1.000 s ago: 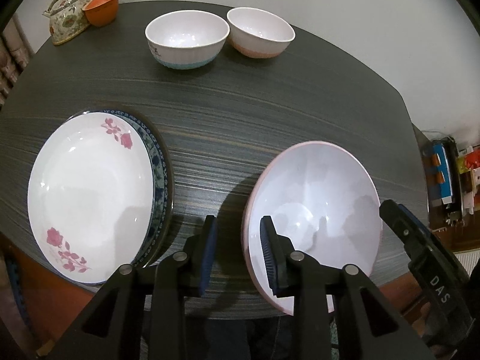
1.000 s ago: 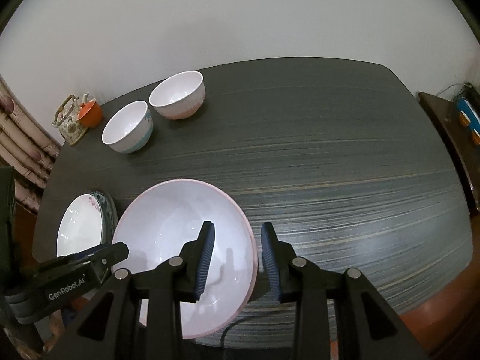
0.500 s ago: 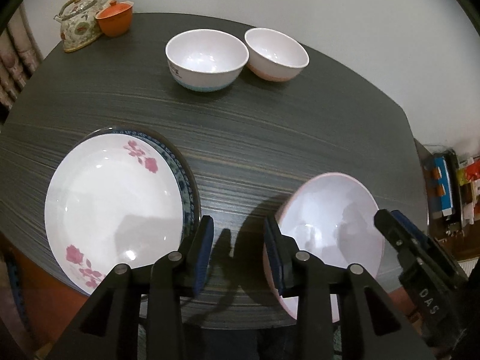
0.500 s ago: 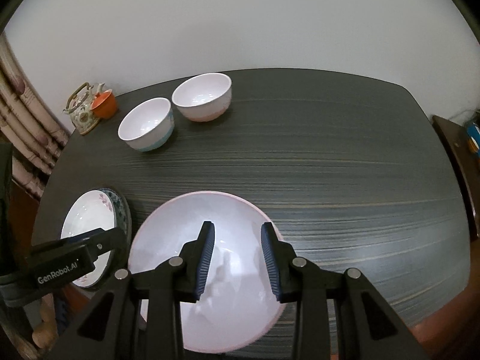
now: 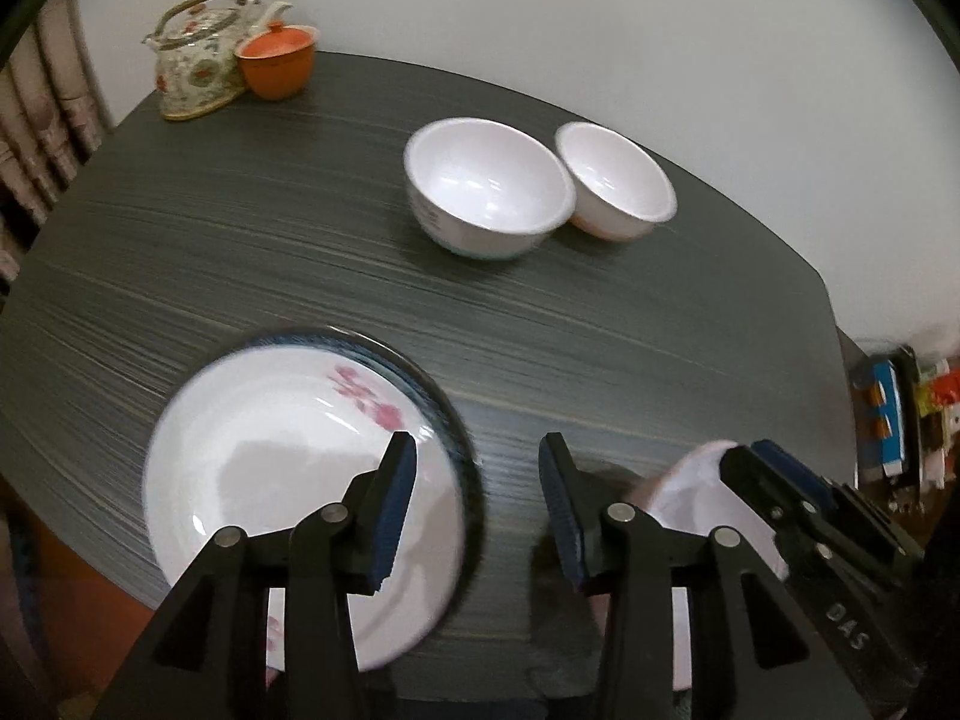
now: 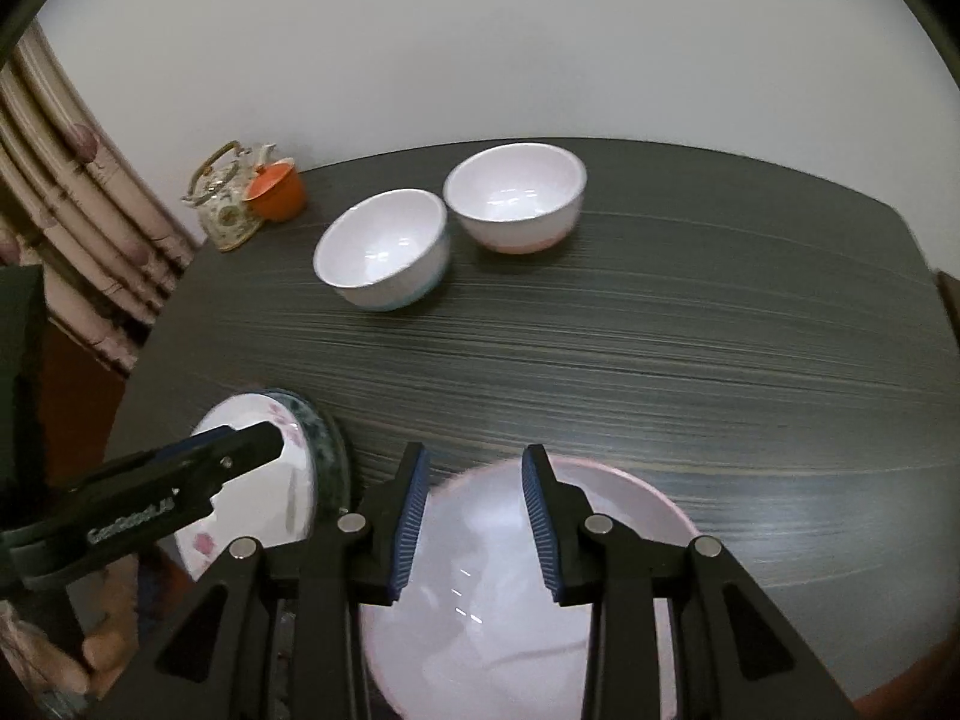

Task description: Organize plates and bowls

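A pink-rimmed white plate (image 6: 540, 576) lies at the table's near edge. My right gripper (image 6: 474, 480) hovers over its far rim, jaws a little apart and pressing on nothing. In the left wrist view that plate (image 5: 690, 504) sits low on the right under the right gripper's fingers (image 5: 774, 468). My left gripper (image 5: 477, 480) is opening, with only bare table between its jaws. Its left finger overlaps the white flowered plate (image 5: 270, 450), which lies on a blue-rimmed plate (image 5: 447, 414). Far back stand a blue-based bowl (image 5: 486, 186) and a pink-based bowl (image 5: 615, 180), side by side.
A flowered teapot (image 5: 198, 54) and an orange lidded cup (image 5: 276, 60) stand at the dark table's (image 5: 240, 252) far left corner. A curtain (image 6: 72, 210) hangs left of the table. A side shelf with colourful items (image 5: 894, 408) stands to the right. A hand (image 6: 102, 654) holds the left gripper.
My left gripper came off the pink-rimmed plate's left rim, moved left to beside the flowered plate, and its jaws widened. The right gripper shifted from that plate's right rim to over its far rim.
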`<state>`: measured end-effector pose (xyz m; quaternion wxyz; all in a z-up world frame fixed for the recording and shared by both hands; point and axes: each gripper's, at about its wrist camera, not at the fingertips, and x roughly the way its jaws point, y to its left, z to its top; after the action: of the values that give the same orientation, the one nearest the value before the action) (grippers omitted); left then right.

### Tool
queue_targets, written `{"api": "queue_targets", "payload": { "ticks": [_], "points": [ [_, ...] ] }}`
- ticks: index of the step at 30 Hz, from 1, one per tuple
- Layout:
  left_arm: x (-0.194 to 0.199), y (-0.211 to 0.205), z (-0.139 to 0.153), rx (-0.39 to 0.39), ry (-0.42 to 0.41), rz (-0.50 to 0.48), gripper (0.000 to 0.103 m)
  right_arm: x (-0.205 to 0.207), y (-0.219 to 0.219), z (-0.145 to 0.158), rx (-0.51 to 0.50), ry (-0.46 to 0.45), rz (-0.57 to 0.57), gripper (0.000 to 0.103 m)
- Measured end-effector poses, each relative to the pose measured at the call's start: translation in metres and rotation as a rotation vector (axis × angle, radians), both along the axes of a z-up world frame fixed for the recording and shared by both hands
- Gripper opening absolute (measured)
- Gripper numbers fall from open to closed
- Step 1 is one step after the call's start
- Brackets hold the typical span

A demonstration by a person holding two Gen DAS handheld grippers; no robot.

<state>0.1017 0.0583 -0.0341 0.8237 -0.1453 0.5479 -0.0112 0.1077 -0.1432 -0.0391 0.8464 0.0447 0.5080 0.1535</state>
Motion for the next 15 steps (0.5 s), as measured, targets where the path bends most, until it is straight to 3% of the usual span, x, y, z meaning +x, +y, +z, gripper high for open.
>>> {"api": "queue_targets", "payload": {
  "ticks": [7,15],
  "points": [
    [0.03,0.044,-0.004,0.017,-0.001,0.074,0.039,0.039,0.017,-0.002,0.061,0.071,-0.006,0.033],
    [0.083,0.074,-0.008,-0.024,0.015,0.098,0.039,0.099,0.04,-0.008,0.038,0.11,-0.039,0.033]
  ]
}}
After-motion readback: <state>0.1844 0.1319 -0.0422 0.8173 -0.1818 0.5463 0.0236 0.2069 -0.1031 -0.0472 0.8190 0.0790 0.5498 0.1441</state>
